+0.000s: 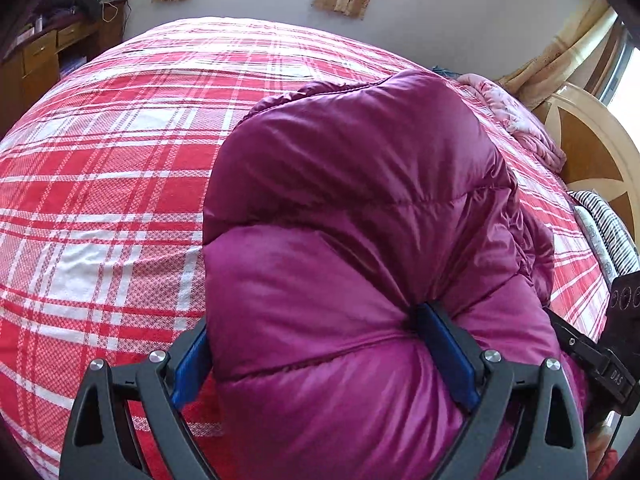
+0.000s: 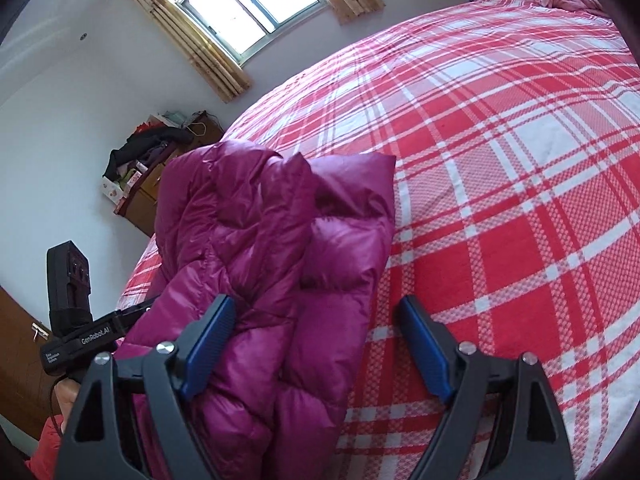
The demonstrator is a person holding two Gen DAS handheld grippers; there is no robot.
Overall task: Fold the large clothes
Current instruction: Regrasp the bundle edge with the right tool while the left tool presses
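Clenching the jacket (image 1: 340,208), the left tool (image 1: 320,356) contrasts with the right tool (image 2: 316,344), released beside it.

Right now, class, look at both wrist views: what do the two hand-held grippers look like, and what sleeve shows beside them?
Each hand-held gripper, left and right, has a black angular frame with silver round bolts and two flat blue pads. Seen from the right wrist, the left unit's black body bears white "GenRobot.AI" lettering, a boxy black block on top and a thin dark cable. A red sleeve shows below it.
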